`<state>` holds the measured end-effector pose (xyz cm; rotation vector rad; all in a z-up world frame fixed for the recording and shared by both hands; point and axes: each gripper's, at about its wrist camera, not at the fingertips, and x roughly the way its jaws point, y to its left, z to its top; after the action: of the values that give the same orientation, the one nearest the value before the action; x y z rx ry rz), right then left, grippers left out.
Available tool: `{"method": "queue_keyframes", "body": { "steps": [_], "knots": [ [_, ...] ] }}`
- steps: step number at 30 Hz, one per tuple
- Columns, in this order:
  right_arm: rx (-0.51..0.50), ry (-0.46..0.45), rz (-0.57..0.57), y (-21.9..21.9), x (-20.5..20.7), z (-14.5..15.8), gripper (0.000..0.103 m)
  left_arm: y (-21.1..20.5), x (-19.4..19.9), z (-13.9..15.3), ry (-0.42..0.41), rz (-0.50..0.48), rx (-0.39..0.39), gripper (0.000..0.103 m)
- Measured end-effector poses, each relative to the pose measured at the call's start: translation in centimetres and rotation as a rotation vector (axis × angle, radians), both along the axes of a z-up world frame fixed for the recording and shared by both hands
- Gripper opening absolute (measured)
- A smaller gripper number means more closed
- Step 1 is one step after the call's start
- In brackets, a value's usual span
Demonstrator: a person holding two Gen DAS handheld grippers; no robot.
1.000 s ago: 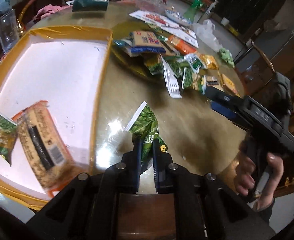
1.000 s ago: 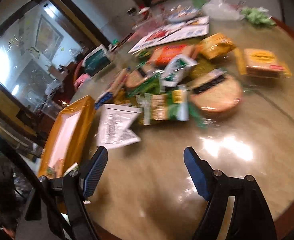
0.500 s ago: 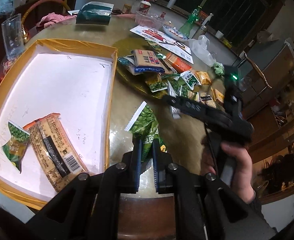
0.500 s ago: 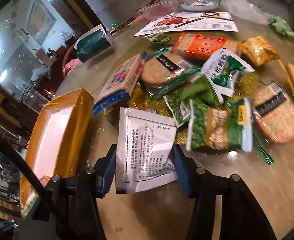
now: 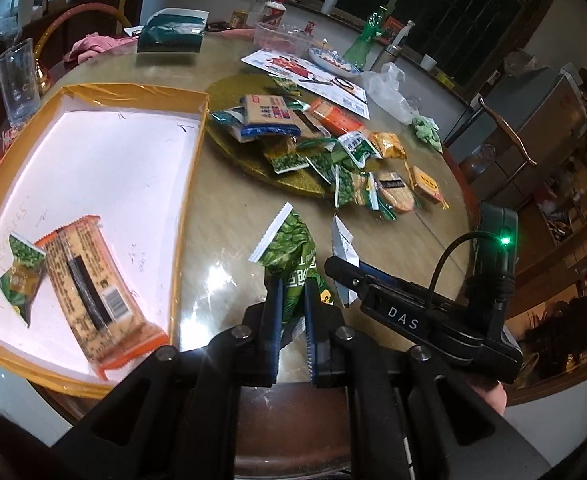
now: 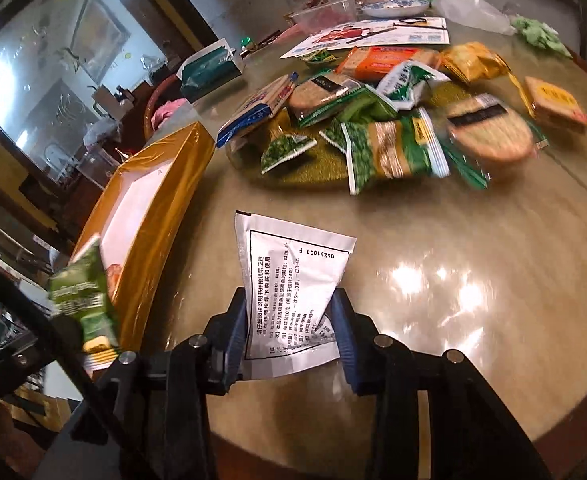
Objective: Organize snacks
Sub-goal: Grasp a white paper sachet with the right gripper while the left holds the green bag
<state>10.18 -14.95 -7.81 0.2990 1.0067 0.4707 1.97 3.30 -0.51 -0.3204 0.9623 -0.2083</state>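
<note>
My left gripper (image 5: 292, 300) is shut on a green snack packet (image 5: 291, 254), held above the table just right of the yellow-rimmed tray (image 5: 191, 152). The tray holds an orange cracker pack (image 5: 89, 284) and a small green packet (image 5: 19, 276). My right gripper (image 6: 291, 312) is shut on a white printed sachet (image 6: 293, 280), lifted off the table; it also shows in the left wrist view (image 5: 343, 248). The green packet appears at the left of the right wrist view (image 6: 79, 296), beside the tray (image 6: 153, 216).
A pile of snacks (image 6: 373, 128) lies on a gold round mat (image 5: 245, 152) mid-table. Leaflets (image 5: 305, 72), a plastic bag (image 5: 389, 92), a glass (image 5: 17, 80), bottles and a green bag (image 5: 171, 34) stand at the far side. The table's edge curves on the right.
My right gripper closed on the white sachet and pulled it back toward me, off the pile. My left gripper kept its hold on the green packet and rose slightly.
</note>
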Motion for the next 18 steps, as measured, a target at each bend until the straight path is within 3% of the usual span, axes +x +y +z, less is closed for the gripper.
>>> {"method": "queue_keyframes", "body": {
  "steps": [18],
  "knots": [
    [0.102, -0.054, 0.024, 0.3, -2.6, 3.2, 0.038, 0.2, -1.8, 0.7, -0.021, -0.004, 0.006, 0.012]
  ]
}}
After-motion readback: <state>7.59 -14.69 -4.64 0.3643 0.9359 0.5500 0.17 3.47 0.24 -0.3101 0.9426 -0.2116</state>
